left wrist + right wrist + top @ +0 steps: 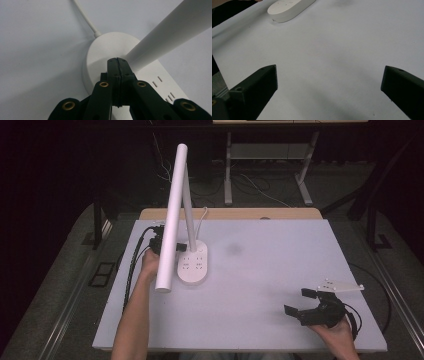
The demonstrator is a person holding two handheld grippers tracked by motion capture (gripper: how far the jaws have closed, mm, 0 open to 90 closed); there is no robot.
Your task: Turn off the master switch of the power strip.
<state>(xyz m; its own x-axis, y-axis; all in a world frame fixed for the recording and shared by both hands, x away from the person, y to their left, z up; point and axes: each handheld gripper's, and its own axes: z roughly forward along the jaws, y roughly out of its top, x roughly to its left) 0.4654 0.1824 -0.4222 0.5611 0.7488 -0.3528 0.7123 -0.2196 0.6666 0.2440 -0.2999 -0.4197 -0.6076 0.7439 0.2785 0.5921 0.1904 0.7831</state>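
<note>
A white desk lamp stands at the table's left. Its oval base (194,266) has socket holes on top, and a thin stem (188,205) carries a long tube-shaped head (170,220). My left gripper (182,248) is shut with nothing between its jaws. In the left gripper view its tips (117,60) point at the top of the base (102,47), right beside the foot of the stem (170,32). I cannot tell if they touch it. My right gripper (298,301) is open over bare table at the near right, jaws wide (329,71) and empty.
The white table top (260,270) is bare between the lamp and the right hand. The lamp's white cord (85,17) runs off the base towards the far edge. Black cables (134,260) trail from the left gripper along the table's left side. The lamp base (289,7) lies far ahead of the right gripper.
</note>
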